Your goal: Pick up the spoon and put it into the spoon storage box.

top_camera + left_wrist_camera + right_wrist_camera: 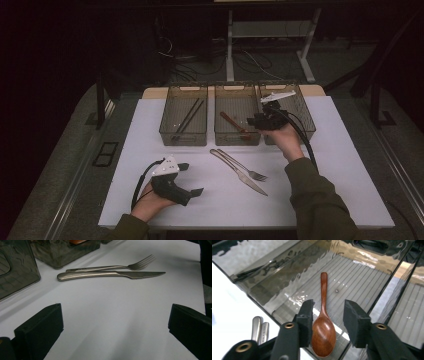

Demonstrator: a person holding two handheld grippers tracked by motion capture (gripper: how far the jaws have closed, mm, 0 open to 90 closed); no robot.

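Three clear bins stand in a row at the far part of the white counter (150,200); the middle bin (237,138) serves as landmark. Wooden spoon (323,325): lies on the ribbed floor of the middle bin, bowl toward its near wall, handle pointing to its far end. Right gripper (327,317): held over the near end of the middle bin, jaws parted to a moderate gap on either side of the spoon's bowl, pads clear of the wood; whether the spoon rests fully on the bin floor cannot be told. Black chopsticks (189,119): in the bin (183,135) left of the middle bin, lying lengthwise. Bin (305,120) right of the middle bin: contents hidden behind the right hand. Metal fork (112,266) and metal knife (110,275): side by side on the counter just in front of the middle bin, touching or nearly so. Left gripper (192,179): low over the counter, well in front and to the left of the middle bin, jaws spread wide with nothing between them.
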